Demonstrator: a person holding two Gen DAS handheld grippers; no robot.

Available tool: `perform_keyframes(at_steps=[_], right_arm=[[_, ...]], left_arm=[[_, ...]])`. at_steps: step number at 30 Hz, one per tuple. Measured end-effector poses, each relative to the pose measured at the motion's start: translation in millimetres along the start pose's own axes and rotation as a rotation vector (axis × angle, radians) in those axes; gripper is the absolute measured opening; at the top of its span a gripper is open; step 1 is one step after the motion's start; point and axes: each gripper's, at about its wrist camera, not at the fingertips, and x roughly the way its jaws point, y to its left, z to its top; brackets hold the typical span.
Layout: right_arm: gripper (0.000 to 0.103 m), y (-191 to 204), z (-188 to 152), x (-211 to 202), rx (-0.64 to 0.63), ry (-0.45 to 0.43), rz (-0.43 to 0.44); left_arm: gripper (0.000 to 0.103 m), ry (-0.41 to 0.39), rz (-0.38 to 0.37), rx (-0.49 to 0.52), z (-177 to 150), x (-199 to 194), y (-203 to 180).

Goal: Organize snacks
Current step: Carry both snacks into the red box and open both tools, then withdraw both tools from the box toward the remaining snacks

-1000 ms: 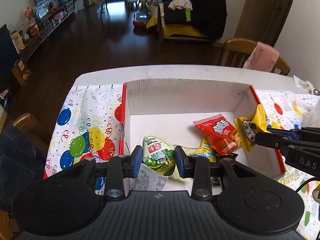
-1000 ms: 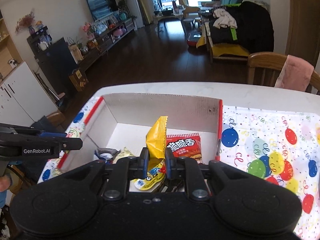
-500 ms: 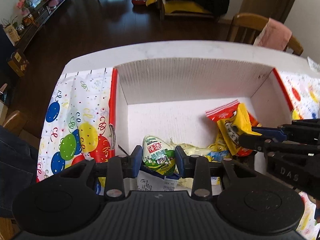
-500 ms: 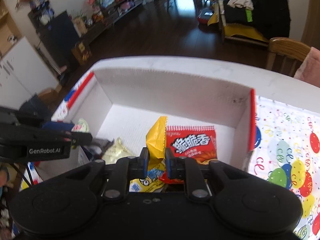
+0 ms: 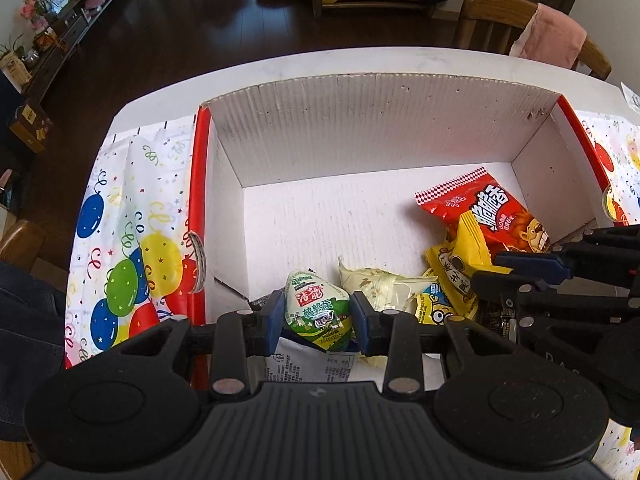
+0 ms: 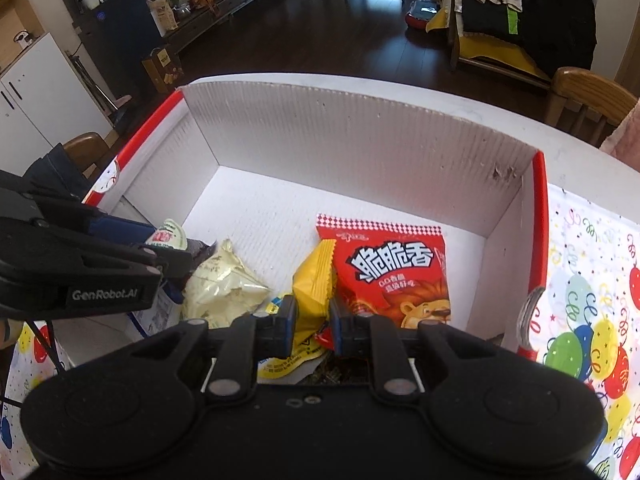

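A white cardboard box point(image 5: 360, 120) with red edges stands on the table; it also shows in the right wrist view point(image 6: 360, 140). My left gripper point(image 5: 318, 316) is shut on a green-and-white egg-shaped snack packet point(image 5: 316, 312), low inside the box's near left part. My right gripper point(image 6: 312, 320) is shut on a yellow snack packet point(image 6: 314, 280), low in the box beside a red snack bag point(image 6: 392, 268). The red bag point(image 5: 488, 208) and a pale yellow packet point(image 5: 384, 288) lie on the box floor. The right gripper shows in the left wrist view point(image 5: 520, 272).
A balloon-print cloth point(image 5: 128, 240) covers the table on both sides of the box point(image 6: 592, 300). Wooden chairs point(image 5: 520, 20) stand beyond the far table edge. More small packets point(image 5: 436, 312) lie at the box's near side.
Both grippers have moved forward and down into the box with their packets. The yellow packet now sits low next to the red bag.
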Motion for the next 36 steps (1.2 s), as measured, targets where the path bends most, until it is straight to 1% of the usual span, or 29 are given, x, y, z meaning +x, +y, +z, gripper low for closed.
perform_keyframes(at_steps=[2,3,5,6,7,13,18,21,23,25,29,31,35,36], right_arm=[[0.019,-1,-1,-3,0.006,-0.008,-0.001],[0.023,-1,-1,-5,0.013,-0.012,0.001],[0.024,-2,-2,-10,0.021,-0.021,0.007],[0.025,-2,-2,-12,0.024,-0.023,0.009],[0.026,-1,-2,-14,0.026,-0.026,0.008],[0.032,1,-8,-34,0.045,-0.066,0.010],[0.034,2,-15,-54,0.056,-0.102,0.021],[0.036,4,-20,-67,0.060,-0.124,0.028],[0.040,6,-24,-76,0.063,-0.140,0.031],[0.050,9,-28,-86,0.068,-0.162,0.034],[0.053,16,-37,-102,0.070,-0.199,0.041],[0.062,19,-42,-111,0.078,-0.217,0.041],[0.066,27,-53,-127,0.079,-0.251,0.050],[0.068,29,-55,-131,0.080,-0.258,0.052]], left_arm=[[0.036,-0.005,-0.001,-0.003,-1,-2,1],[0.037,-0.009,-0.002,-0.006,-2,-3,1],[0.046,-0.019,-0.004,-0.018,-4,-5,3],[0.053,-0.027,-0.008,-0.026,-5,-8,5],[0.056,-0.037,-0.013,-0.031,-6,-11,7],[0.056,-0.090,-0.031,-0.046,-16,-32,14],[0.056,-0.137,-0.049,-0.065,-26,-53,19],[0.056,-0.170,-0.055,-0.060,-34,-67,20],[0.056,-0.189,-0.058,-0.054,-40,-76,19],[0.056,-0.206,-0.066,-0.052,-46,-85,18],[0.059,-0.247,-0.075,-0.043,-61,-104,16],[0.060,-0.268,-0.079,-0.035,-68,-113,15],[0.064,-0.304,-0.092,-0.028,-84,-131,14],[0.064,-0.312,-0.095,-0.027,-88,-134,14]])
